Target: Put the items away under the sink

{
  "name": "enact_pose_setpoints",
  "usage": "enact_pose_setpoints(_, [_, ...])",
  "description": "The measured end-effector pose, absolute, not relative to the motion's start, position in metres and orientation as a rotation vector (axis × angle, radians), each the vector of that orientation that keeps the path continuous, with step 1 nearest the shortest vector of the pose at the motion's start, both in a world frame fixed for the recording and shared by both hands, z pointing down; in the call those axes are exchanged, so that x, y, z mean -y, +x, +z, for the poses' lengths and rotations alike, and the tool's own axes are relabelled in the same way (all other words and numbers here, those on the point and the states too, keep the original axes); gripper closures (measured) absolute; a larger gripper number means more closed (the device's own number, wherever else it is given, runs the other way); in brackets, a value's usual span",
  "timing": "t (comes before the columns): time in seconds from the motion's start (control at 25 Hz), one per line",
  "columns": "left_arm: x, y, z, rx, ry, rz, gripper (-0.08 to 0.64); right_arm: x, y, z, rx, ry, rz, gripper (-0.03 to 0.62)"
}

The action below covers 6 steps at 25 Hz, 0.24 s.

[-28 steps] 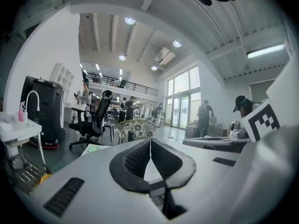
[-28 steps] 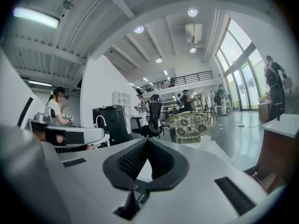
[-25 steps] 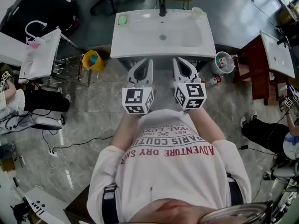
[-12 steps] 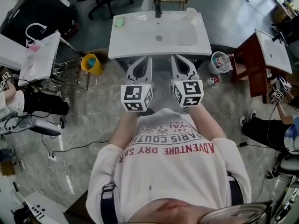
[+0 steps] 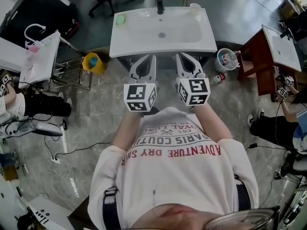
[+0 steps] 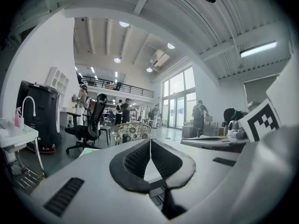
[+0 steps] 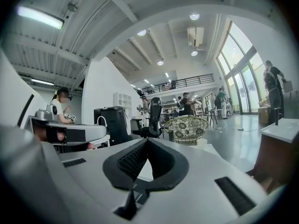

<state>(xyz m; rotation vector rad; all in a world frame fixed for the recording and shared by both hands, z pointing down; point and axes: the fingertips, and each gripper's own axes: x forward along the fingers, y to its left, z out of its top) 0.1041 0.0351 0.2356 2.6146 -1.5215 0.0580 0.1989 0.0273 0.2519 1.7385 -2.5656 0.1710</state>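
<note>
- Stage: can't fix. Fits a stand-off w/ stowing ahead and equally a stand-back w/ stowing done, since the basin hides the space under the sink (image 5: 201, 37) in head view.
- Possible items in sight: green soap (image 5: 120, 19) on back-left corner of basin, cup (image 5: 194, 6) at back-right, small bottle (image 5: 217, 78) lying on floor just right of sink, beside white bucket (image 5: 217, 61).
- To do it well either way: get a look under the basin before judging anything. Go low and mind the front rim w/ both grippers.
- L gripper (image 5: 146, 57): held level, aimed at sink's front edge, jaws pressed together, nothing between.
- R gripper (image 5: 182, 55): same pose, just beside L, jaws closed tip to tip, empty.
- Forearms drawn in close to torso, elbows bent, marker cubes nearest chest, tips short of the basin's front, apart from it.
</note>
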Motion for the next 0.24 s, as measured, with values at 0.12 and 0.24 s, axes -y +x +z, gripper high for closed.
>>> enact_pose_setpoints(0.12, [-0.0347, 0.1077, 0.2377, 1.518, 2.614, 0.062, 0.532, -0.0257, 0.2018, 0.2536, 2.564, 1.741, 0.162, 0.568])
enact_pose_setpoints(0.24, [-0.0328, 0.1123, 0.2418, 1.511, 2.614, 0.070, 0.532, -0.0242, 0.2042, 0.2564, 2.561, 1.741, 0.138, 0.568])
